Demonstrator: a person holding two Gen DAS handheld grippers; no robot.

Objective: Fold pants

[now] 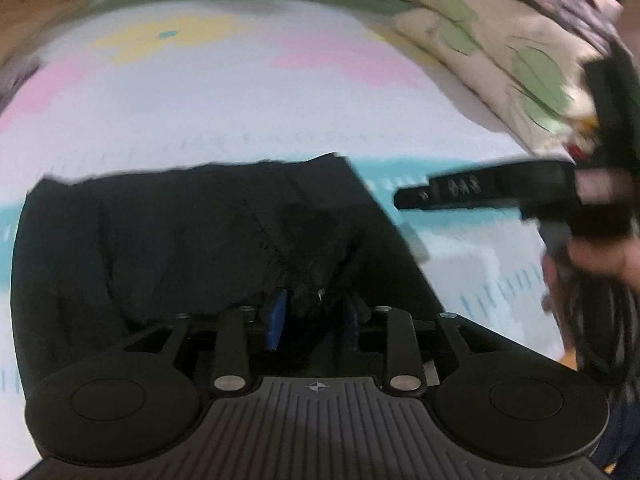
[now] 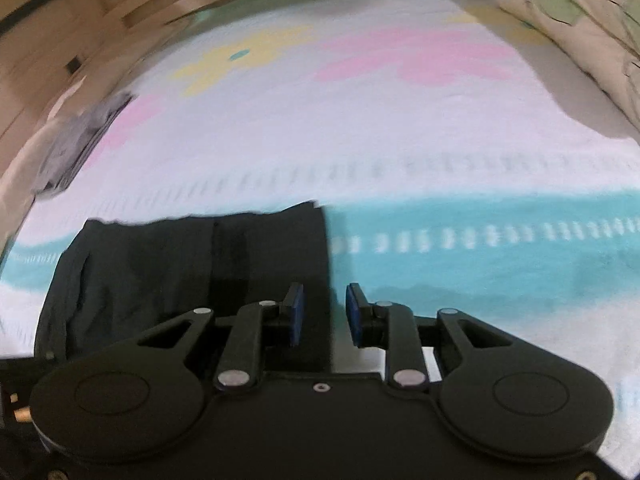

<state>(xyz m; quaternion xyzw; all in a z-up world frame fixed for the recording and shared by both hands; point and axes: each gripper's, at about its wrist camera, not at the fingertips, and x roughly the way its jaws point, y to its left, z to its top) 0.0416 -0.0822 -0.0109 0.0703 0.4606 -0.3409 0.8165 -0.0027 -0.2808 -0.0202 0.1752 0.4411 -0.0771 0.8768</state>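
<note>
Left wrist view shows the left gripper (image 1: 312, 312) part-open with dark pants (image 1: 180, 240) bunched between its pads on the bedspread (image 1: 240, 100), the right gripper (image 2: 324, 316) part-open and empty; dragging could undo the fold.

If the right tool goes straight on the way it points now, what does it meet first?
Probably the right edge of the black pants, which runs between the open fingers of the right tool. Just beside it lies the patterned bed cover; depth is unclear.
</note>
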